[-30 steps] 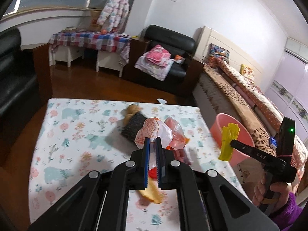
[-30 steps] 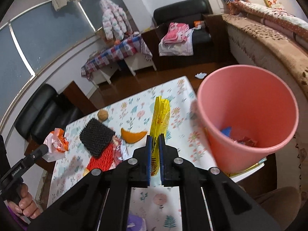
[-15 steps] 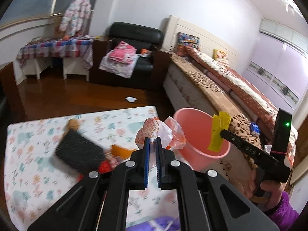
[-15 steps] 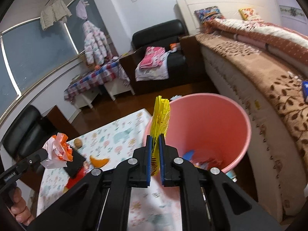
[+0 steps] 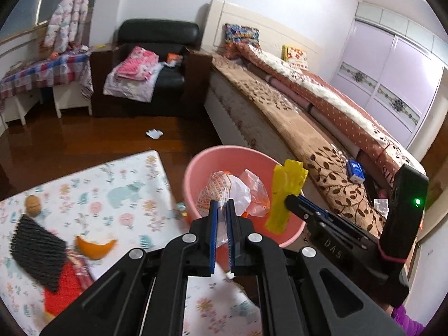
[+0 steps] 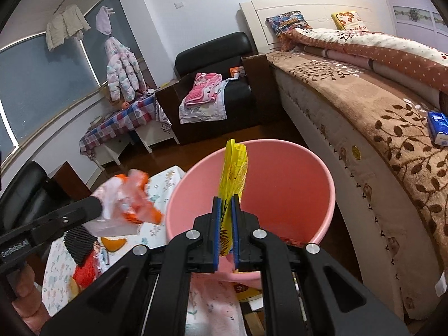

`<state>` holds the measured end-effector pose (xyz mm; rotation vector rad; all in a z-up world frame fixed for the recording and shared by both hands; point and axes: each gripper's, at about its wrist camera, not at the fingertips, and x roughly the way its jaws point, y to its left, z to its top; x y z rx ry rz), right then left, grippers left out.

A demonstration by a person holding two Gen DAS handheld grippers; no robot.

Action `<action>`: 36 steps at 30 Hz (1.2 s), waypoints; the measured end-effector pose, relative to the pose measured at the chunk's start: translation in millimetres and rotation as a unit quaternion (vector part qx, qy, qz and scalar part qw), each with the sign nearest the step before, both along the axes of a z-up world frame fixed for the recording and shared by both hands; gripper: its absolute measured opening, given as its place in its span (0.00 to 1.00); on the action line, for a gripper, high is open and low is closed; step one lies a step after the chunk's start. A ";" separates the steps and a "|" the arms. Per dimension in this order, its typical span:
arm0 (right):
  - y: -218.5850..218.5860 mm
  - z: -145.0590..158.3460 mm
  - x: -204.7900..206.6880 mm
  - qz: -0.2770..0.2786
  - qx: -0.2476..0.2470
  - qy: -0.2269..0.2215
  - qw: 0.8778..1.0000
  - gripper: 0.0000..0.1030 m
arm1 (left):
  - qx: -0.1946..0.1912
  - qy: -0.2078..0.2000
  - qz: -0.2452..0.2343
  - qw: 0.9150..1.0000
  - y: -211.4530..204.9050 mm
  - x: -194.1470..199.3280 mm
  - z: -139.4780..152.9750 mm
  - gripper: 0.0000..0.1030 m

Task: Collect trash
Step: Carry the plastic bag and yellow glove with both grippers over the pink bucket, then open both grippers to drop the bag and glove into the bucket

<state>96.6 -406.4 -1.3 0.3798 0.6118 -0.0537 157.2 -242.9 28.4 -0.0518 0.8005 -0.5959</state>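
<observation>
My left gripper [image 5: 223, 204] is shut on a crumpled white and orange plastic bag [image 5: 232, 193] and holds it over the pink bin [image 5: 196, 168]. My right gripper [image 6: 225, 204] is shut on a yellow wrapper [image 6: 233, 170] and holds it upright above the pink bin [image 6: 294, 184], which has some trash at the bottom. In the left wrist view the right gripper [image 5: 289, 200] holds the yellow wrapper [image 5: 285, 193] over the bin's right rim. In the right wrist view the left gripper [image 6: 96, 210] holds the bag [image 6: 126, 204] just left of the bin.
The floral table [image 5: 112, 184] left of the bin carries an orange peel [image 5: 95, 247], a black mesh pad [image 5: 36, 252], a red mesh piece [image 5: 60, 288] and a walnut [image 5: 33, 203]. A bed [image 5: 308, 117] runs along the right. A black armchair [image 5: 156, 64] stands behind.
Both grippers have moved right from over the table toward the pink bin, carrying the bag and the yellow wrapper. Both now hang over the bin's opening.
</observation>
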 end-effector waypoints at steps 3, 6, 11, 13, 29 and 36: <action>-4.8 -5.3 1.8 0.000 -0.002 0.003 1.000 0.07 | 0.005 0.013 -0.007 1.000 -15.8 6.7 -11.6 0.05; -10.3 -10.0 3.0 -0.003 -0.004 0.006 1.000 0.07 | 0.013 0.016 -0.012 1.000 -27.6 13.1 -19.6 0.05; -16.2 -16.8 6.3 -0.005 0.001 0.015 1.000 0.07 | 0.027 0.023 -0.016 0.999 -43.5 25.3 -30.2 0.06; -16.0 -19.4 8.1 -0.003 -0.001 0.019 1.000 0.07 | 0.032 0.027 -0.017 0.999 -48.6 29.5 -34.4 0.06; -12.5 -23.3 9.3 0.004 0.008 0.018 1.000 0.35 | 0.027 0.020 -0.017 0.999 -46.6 28.7 -32.9 0.32; -3.7 -11.4 -0.5 0.015 -0.010 0.002 1.000 0.35 | 0.021 0.001 -0.003 1.000 -23.7 23.5 -13.3 0.34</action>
